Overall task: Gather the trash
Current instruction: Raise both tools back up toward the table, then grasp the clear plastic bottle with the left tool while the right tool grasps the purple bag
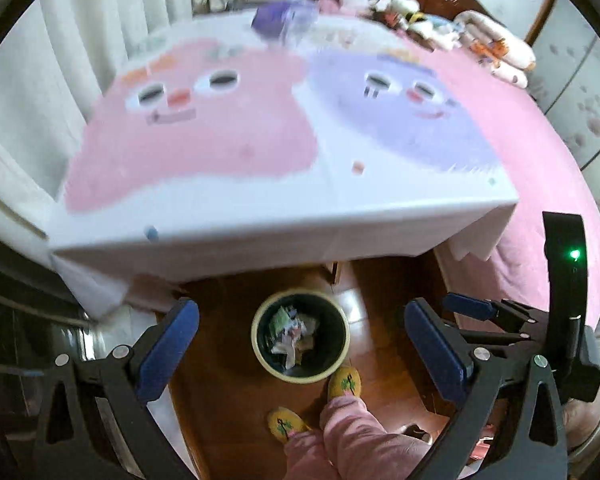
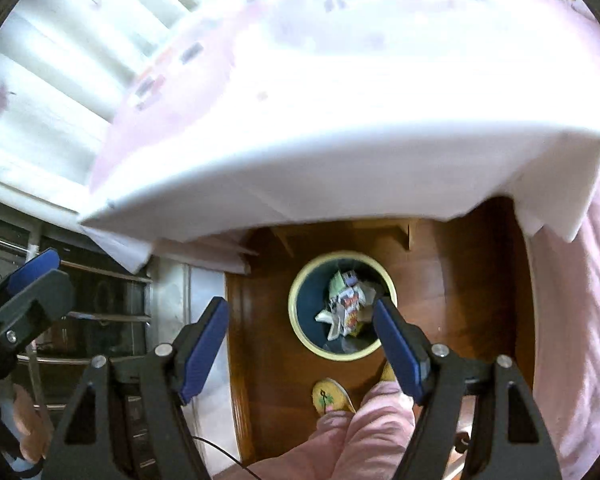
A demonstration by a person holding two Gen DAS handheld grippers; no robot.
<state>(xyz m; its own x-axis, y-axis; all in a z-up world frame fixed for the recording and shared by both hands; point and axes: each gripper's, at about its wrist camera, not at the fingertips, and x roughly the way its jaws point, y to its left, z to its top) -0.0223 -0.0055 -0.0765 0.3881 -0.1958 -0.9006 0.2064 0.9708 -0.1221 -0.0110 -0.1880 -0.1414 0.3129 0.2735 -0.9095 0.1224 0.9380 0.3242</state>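
Note:
A round bin (image 1: 260,354) (image 2: 294,320) with a cream rim and dark inside stands on the wooden floor below both grippers. Crumpled wrappers and paper (image 1: 294,334) (image 2: 346,308) lie inside it. My left gripper (image 1: 300,344) hangs open above the bin, nothing between its blue pads. My right gripper (image 2: 300,340) is open too and holds nothing; its right fingertip overlaps the bin's rim in the right wrist view. The right gripper's blue finger (image 1: 466,306) shows at the right of the left wrist view, and the left gripper's finger (image 2: 32,270) at the left of the right wrist view.
A table under a white cloth (image 1: 260,140) (image 2: 340,168) with pink and purple cartoon faces juts over the floor just beyond the bin. A purple pack (image 1: 278,18) lies at its far edge. A pink bed (image 1: 548,184) is on the right. A person's pink trouser leg (image 1: 352,424) and yellow slippers (image 1: 344,384) stand beside the bin.

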